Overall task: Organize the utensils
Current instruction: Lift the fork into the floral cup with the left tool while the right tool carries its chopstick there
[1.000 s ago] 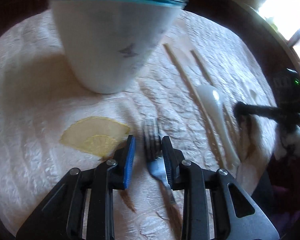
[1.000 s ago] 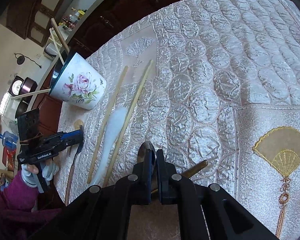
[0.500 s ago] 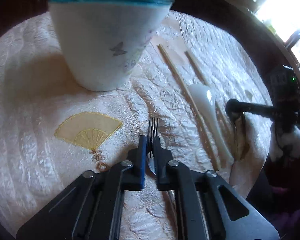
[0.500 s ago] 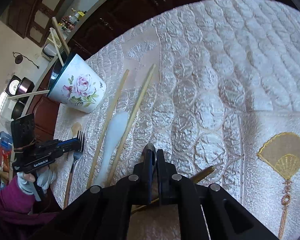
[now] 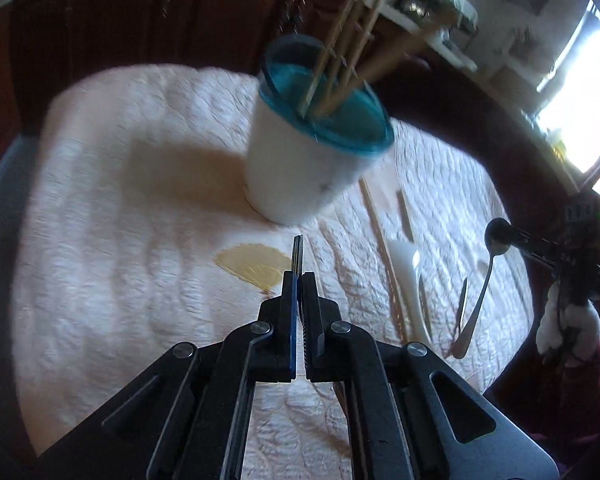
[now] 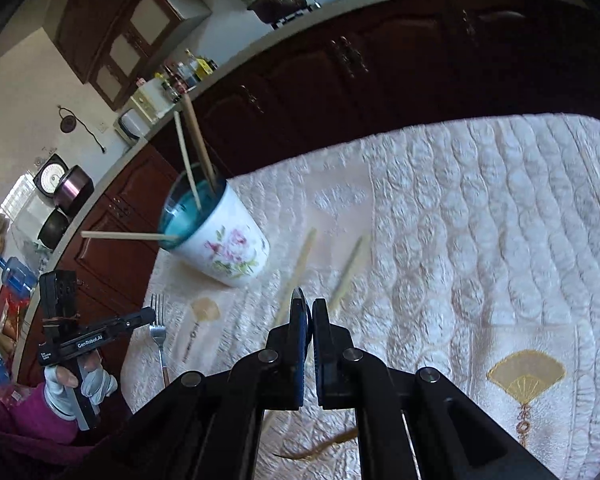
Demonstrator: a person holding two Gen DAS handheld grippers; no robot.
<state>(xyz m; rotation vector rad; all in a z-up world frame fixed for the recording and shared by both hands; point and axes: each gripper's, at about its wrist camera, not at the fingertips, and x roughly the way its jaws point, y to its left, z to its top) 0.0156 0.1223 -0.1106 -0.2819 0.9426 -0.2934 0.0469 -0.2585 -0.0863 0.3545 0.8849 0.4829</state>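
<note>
Left tongs: clamped together on a fork; its tines stick out past the tips toward 12 o'clock, edge-on in the left wrist view. From the right wrist view the same tongs hold the fork upright above the near edge of the cloth, handle hanging down.

Right tongs: pressed together on a metal spoon; in the left wrist view the bowl sits at the tips and the handle hangs down toward 6 o'clock, clear of the cloth. In its own view only a sliver of the spoon shows between the pads.

Cup: white with a teal rim and a rose print, standing on the worktop at 12 o'clock from the fork, several chopsticks leaning out of it.

Loose chopsticks: two lying flat on the cloth, at about 2 o'clock from the left tongs.

White spoon: lying just beside the loose chopsticks, apparently between them, though the blur makes that hard to confirm.

Cloth: quilted cream cover over the worktop, with a gold fan motif just left of the fork.
</note>
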